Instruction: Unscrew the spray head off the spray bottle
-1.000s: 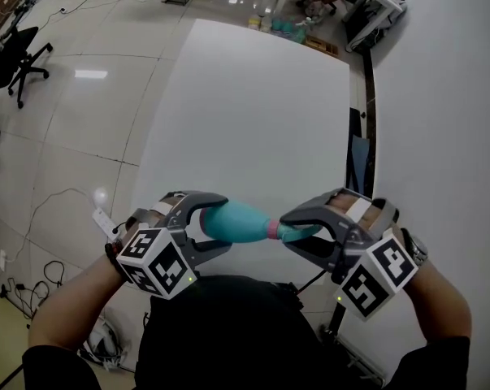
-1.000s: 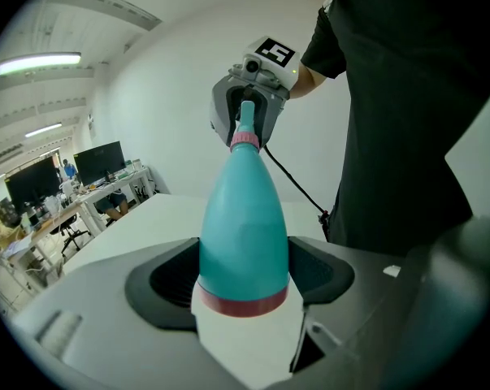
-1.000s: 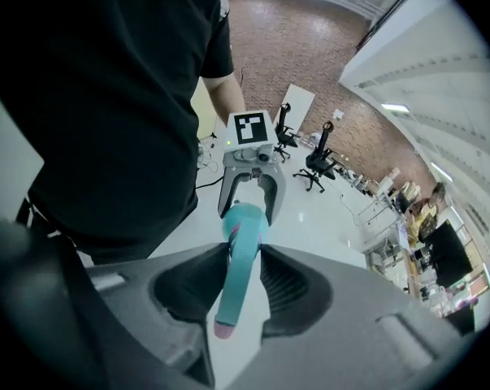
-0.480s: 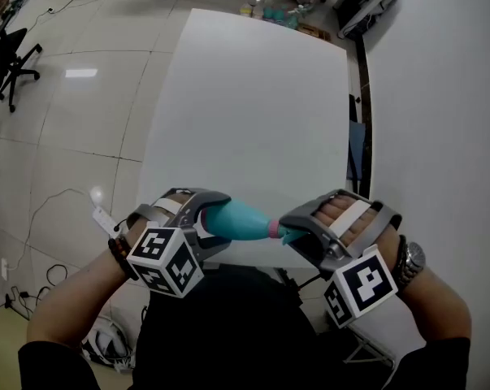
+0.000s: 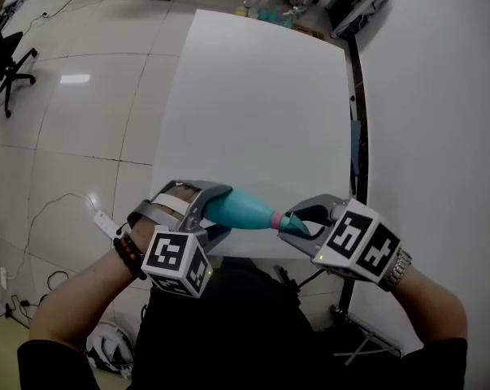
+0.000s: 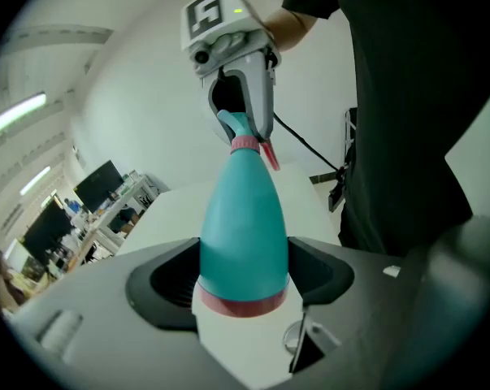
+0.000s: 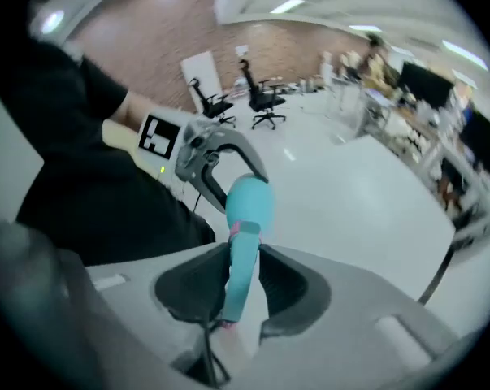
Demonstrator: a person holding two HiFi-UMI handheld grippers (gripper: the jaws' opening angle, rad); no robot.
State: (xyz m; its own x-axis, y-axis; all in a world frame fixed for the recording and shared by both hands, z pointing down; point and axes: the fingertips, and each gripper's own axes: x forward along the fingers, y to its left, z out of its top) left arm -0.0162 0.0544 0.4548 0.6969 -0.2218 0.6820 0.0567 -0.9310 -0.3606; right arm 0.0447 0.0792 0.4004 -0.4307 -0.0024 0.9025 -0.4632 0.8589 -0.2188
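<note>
Head view: the teal spray bottle [image 5: 243, 211] hangs level in the air over the near edge of the white table [image 5: 253, 96], with its long axis running left to right between the two hands. The left gripper [image 5: 214, 214] clamps the wide base end. The right gripper [image 5: 300, 223] is closed on the spray head [image 5: 293, 226], just past the pink collar [image 5: 274, 219]. Each gripper has its own end, and the right one is nearer the head.

Left gripper view: the jaws stand wide, pressed on either side of the bottle's fat body near its pink base band. The bottle points straight away, narrowing towards the right gripper.

Right gripper view: the jaws pinch the slim teal head from both sides, with the bottle body beyond. As I judge it, the coming twist must turn about this shared axis, the right gripper rolling while the left holds firm
</note>
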